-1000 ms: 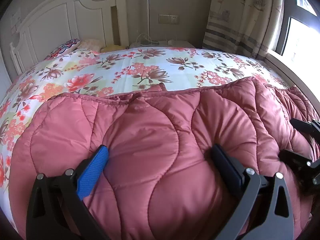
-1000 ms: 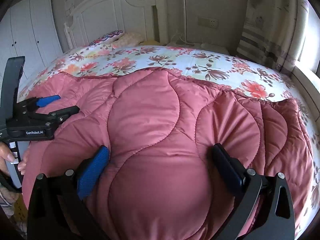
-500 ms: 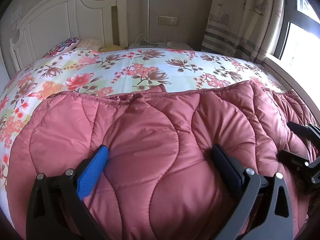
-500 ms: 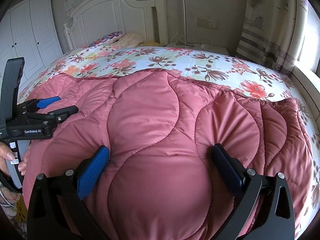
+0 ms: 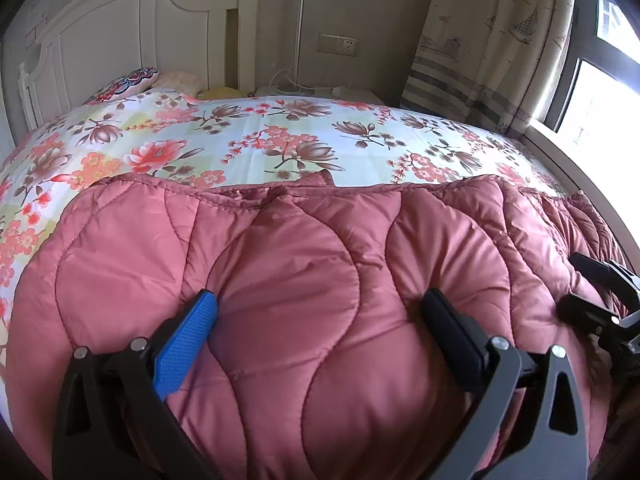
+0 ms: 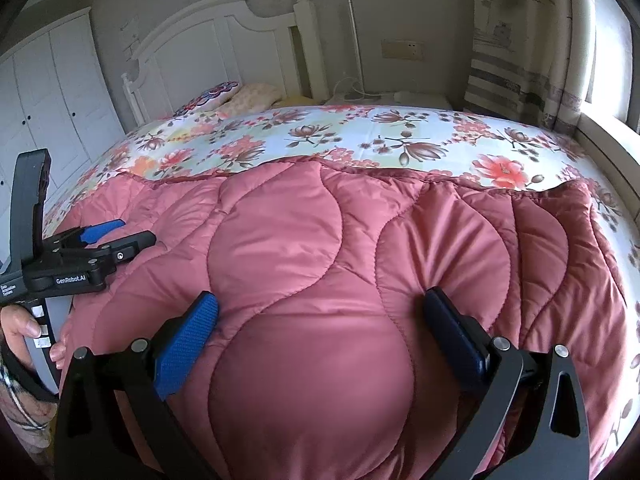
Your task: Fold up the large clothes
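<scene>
Left gripper point(image 5: 320, 332) | right gripper point(image 6: 322, 330) | both level, clamping quilted coat point(image 5: 288, 280)

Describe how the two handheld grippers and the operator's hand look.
Both grippers, left and right, have black frames with silver rivets, one textured blue finger pad and one dark pad. White "GenRobot.AI" lettering marks the left body. The hand is bare, with a plaid cuff.

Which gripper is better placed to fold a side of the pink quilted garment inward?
Probably left. The left gripper pinches the pink quilted garment near its side edge; past the right gripper more fabric spreads sideways.
</scene>
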A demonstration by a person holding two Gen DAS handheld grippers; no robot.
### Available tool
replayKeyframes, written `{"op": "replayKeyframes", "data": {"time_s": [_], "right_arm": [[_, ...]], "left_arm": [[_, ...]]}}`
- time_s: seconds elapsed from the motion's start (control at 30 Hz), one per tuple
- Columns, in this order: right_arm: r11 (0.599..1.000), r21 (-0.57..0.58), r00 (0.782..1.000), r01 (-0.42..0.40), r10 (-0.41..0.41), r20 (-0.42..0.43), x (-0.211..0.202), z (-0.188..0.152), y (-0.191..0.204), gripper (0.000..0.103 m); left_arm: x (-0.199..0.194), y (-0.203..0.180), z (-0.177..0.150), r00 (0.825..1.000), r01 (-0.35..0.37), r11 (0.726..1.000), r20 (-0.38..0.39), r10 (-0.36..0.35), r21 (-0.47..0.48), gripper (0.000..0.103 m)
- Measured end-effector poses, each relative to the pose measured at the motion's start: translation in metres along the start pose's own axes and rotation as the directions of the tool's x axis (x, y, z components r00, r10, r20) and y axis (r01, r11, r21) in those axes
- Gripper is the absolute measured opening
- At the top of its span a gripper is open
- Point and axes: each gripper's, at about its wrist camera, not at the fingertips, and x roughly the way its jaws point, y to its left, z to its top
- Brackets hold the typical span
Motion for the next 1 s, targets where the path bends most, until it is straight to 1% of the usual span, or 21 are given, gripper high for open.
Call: {"op": "replayKeyframes", "data": {"time_s": [0.1, 0.2, 0.27, 0.3, 0.33, 0.37, 0.4, 0.43, 0.5, 0.53, 0.6, 0.67, 0.7, 0.73, 0.77, 0.8, 0.83, 0.87, 0.93, 0.97, 1.0], "right_arm": [[0.989, 0.01, 0.989, 0.15, -0.15, 0.006, -0.018, 0.0, -0.004, 0.098], [0.969, 0.055, 0.971, 0.24, -0.24, -0.011, -0.037, -0.008, -0.032, 0.098], [0.953, 0.124, 0.961, 0.275, -0.271, -0.048, -0.042, -0.022, -0.06, 0.098], [0.949, 0.158, 0.962, 0.272, -0.267, -0.054, -0.044, -0.027, -0.07, 0.098], [0.942, 0.215, 0.967, 0.256, -0.248, -0.067, -0.046, -0.033, -0.081, 0.098], [0.935, 0.255, 0.969, 0.246, -0.233, -0.078, -0.048, -0.037, -0.086, 0.098], [0.927, 0.282, 0.968, 0.249, -0.236, -0.08, -0.052, -0.039, -0.088, 0.098], [0.925, 0.276, 0.965, 0.261, -0.252, -0.07, -0.057, -0.039, -0.083, 0.098], [0.942, 0.22, 0.966, 0.255, -0.257, -0.019, -0.071, -0.036, -0.061, 0.098], [0.956, 0.182, 0.972, 0.228, -0.235, 0.016, -0.079, -0.036, -0.045, 0.098], [0.978, 0.093, 0.98, 0.186, -0.192, 0.056, -0.088, -0.037, -0.016, 0.099], [0.986, 0.014, 0.983, 0.168, -0.168, 0.075, -0.09, -0.041, 0.012, 0.099], [0.989, -0.02, 0.986, 0.149, -0.147, 0.081, -0.089, -0.044, 0.024, 0.099], [0.989, -0.046, 0.987, 0.138, -0.134, 0.083, -0.085, -0.049, 0.033, 0.099], [0.988, -0.066, 0.987, 0.142, -0.137, 0.081, -0.08, -0.051, 0.04, 0.099], [0.974, -0.121, 0.98, 0.191, -0.183, 0.075, -0.07, -0.058, 0.048, 0.099], [0.952, -0.166, 0.966, 0.258, -0.249, 0.074, -0.061, -0.063, 0.05, 0.099], [0.942, -0.18, 0.959, 0.282, -0.272, 0.077, -0.056, -0.064, 0.045, 0.099], [0.963, -0.09, 0.967, 0.255, -0.252, 0.043, -0.059, -0.057, 0.019, 0.098], [0.961, 0.0, 0.961, 0.275, -0.275, 0.042, -0.068, -0.052, -0.003, 0.098], [0.947, 0.08, 0.947, 0.312, -0.316, 0.057, -0.081, -0.049, -0.023, 0.098]], "left_arm": [[0.0, 0.001, 0.001, 1.0, -0.001, 1.0, -0.007, 0.001, 0.003, 0.101], [-0.018, 0.005, 0.003, 1.0, -0.027, 1.0, -0.016, 0.026, -0.011, 0.099], [-0.055, 0.016, 0.002, 0.997, -0.05, 0.998, 0.058, 0.051, -0.026, 0.1], [-0.069, 0.022, 0.0, 0.992, -0.08, 0.996, 0.093, 0.082, -0.027, 0.101], [-0.083, 0.035, -0.004, 0.981, -0.154, 0.988, 0.113, 0.157, -0.034, 0.101], [-0.086, 0.044, -0.007, 0.973, -0.197, 0.979, 0.11, 0.201, -0.042, 0.101], [-0.083, 0.058, -0.014, 0.966, -0.243, 0.968, 0.079, 0.247, -0.062, 0.101], [-0.074, 0.072, -0.021, 0.962, -0.269, 0.96, 0.02, 0.271, -0.082, 0.101], [-0.062, 0.088, -0.03, 0.968, -0.252, 0.96, -0.051, 0.247, -0.119, 0.101], [-0.065, 0.093, -0.033, 0.971, -0.238, 0.958, -0.047, 0.234, -0.162, 0.101], [-0.082, 0.084, -0.031, 0.962, -0.273, 0.946, -0.018, 0.274, -0.173, 0.099], [-0.108, 0.059, -0.026, 0.968, -0.229, 0.965, 0.071, 0.239, -0.125, 0.1], [-0.121, 0.039, -0.026, 0.967, -0.215, 0.973, 0.119, 0.224, -0.086, 0.101], [-0.128, 0.024, -0.026, 0.966, -0.208, 0.976, 0.143, 0.214, -0.058, 0.101], [-0.131, 0.002, -0.028, 0.971, -0.181, 0.983, 0.159, 0.181, -0.011, 0.101], [-0.128, -0.017, -0.031, 0.978, -0.146, 0.989, 0.154, 0.14, 0.029, 0.101], [-0.119, -0.033, -0.037, 0.985, -0.125, 0.99, 0.129, 0.116, 0.061, 0.101], [-0.107, -0.044, -0.043, 0.989, -0.127, 0.987, 0.094, 0.118, 0.095, 0.101], [-0.071, -0.053, -0.062, 0.987, -0.16, 0.974, 0.026, 0.158, 0.159, 0.101], [-0.068, -0.047, -0.068, 0.991, -0.129, 0.982, 0.054, 0.123, 0.138, 0.101], [-0.069, -0.043, -0.069, 0.993, -0.111, 0.986, 0.054, 0.105, 0.121, 0.101]]}}
